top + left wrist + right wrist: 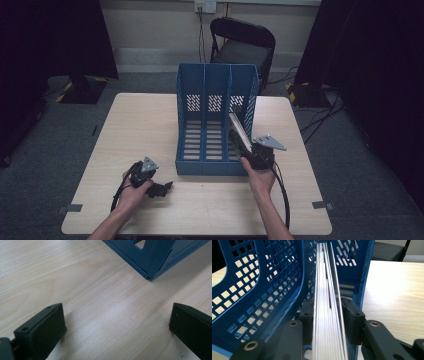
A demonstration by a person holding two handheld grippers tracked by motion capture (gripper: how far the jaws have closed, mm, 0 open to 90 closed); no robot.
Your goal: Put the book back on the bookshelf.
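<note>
**Right fingers clamp a book in the blue file rack; left fingers spread over bare table**

In the right gripper view, low in the frame, the right gripper (328,322) has its two black fingers (353,321) pressed against both sides of a thin stack of pale pages, a slim book or booklet (329,302) seen edge-on. The book runs up the middle of the frame into the right-hand compartment of the blue perforated plastic file rack (269,282), between a divider and the outer wall.

The left gripper view shows the left gripper (117,327) with its fingers (43,330) spread wide at the bottom corners, nothing between them, hovering just over the light wooden table (82,290). A lower corner of the rack sits at the upper right.

The high view adds the layout: the left gripper (159,189) lies at lower left on the table (140,120), well apart from the rack (215,120); the right gripper (250,157) is at the rack's open front, the book (239,131) tilted in the rightmost slot. Farther back, at the top centre, stands a black chair (242,42).
</note>
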